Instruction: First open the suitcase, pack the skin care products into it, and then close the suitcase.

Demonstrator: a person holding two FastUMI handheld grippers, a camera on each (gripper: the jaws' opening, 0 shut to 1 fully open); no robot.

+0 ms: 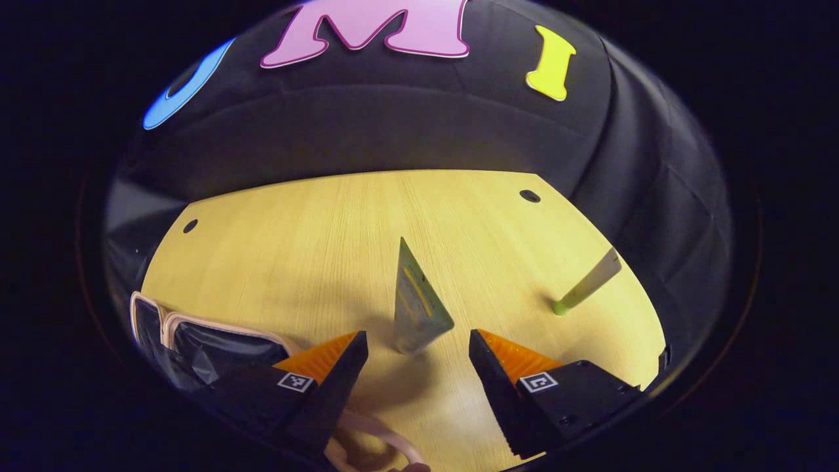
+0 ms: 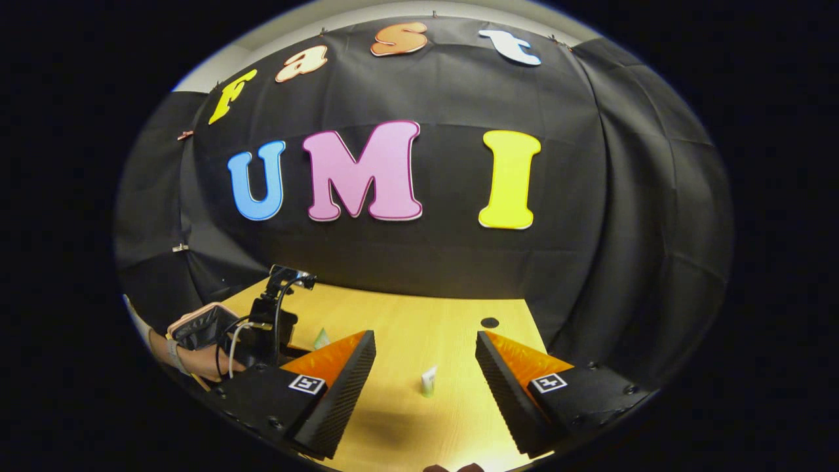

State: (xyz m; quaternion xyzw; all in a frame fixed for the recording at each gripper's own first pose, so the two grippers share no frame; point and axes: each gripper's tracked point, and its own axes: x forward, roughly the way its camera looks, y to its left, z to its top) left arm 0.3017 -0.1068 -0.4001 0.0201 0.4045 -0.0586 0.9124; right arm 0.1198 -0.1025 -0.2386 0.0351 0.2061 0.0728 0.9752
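In the left gripper view the suitcase (image 1: 196, 341) lay at the far left of the desk (image 1: 314, 236), open, with a pale pink rim and a dark lining; what it held could not be told. A pink loop of its strap or handle showed under the left claw (image 1: 416, 357), whose fingers stood wide apart with nothing between them. Just ahead of that gap a grey-green tube (image 1: 416, 305) stood upright on its cap, its long axis vertical and its flat crimped end pointing up. Well to the right, near the desk's edge, a second tube (image 1: 586, 285) with a lime-green cap stood on that cap, leaning up and to the right.

In the right gripper view the open suitcase (image 2: 200, 324) sat at the left, beside a hand (image 2: 196, 360) holding the other gripper. The grey-green tube's tip (image 2: 321, 339) peeked past the right claw's (image 2: 426, 367) left finger. That claw was wide and empty, and the capped tube (image 2: 429, 381) stood upright on the desk (image 2: 406, 328) ahead of it.
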